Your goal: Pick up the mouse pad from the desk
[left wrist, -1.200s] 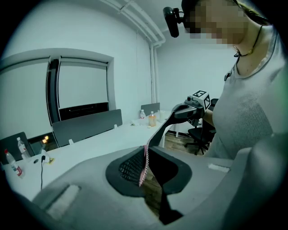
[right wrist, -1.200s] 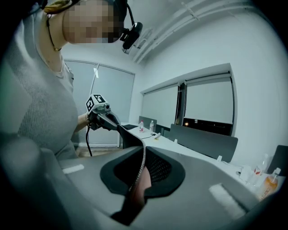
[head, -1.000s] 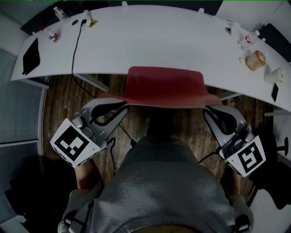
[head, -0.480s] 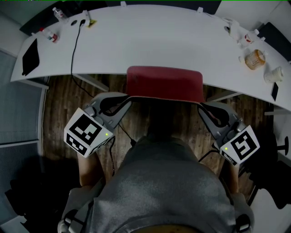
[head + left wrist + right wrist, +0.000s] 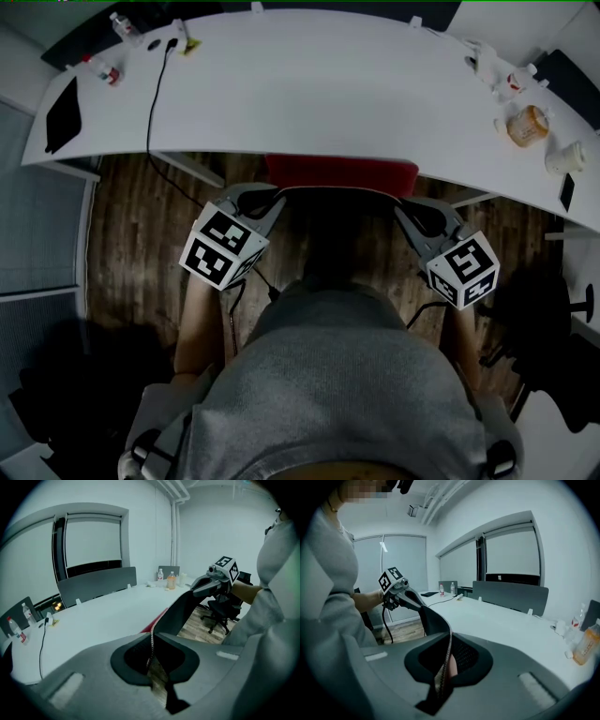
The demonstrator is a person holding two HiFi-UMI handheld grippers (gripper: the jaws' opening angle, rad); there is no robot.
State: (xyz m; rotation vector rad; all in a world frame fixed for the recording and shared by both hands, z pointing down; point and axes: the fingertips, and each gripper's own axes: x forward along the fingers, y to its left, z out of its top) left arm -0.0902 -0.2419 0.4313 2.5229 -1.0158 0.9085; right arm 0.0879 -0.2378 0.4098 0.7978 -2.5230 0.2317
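Note:
The red mouse pad (image 5: 339,175) hangs between my two grippers just in front of the white desk's (image 5: 328,94) near edge, off the desktop. From the head view only a narrow red strip of it shows. My left gripper (image 5: 267,199) is shut on its left end and my right gripper (image 5: 412,208) on its right end. In the left gripper view the pad's thin edge (image 5: 151,639) runs out of the shut jaws toward the right gripper (image 5: 213,581). The right gripper view shows the pad's edge (image 5: 448,651) pinched, curving away to the left gripper (image 5: 405,597).
On the desk stand small bottles (image 5: 120,26) and a black cable (image 5: 153,103) at the far left, a flat black item (image 5: 64,112) near the left edge, and an orange bottle (image 5: 525,124) with small items at the right. A wooden floor (image 5: 131,225) lies below; an office chair (image 5: 220,609) stands aside.
Both grippers have drawn inward and sunk with the pad. The pad's broad red face has shrunk to a narrow strip at the desk's edge.

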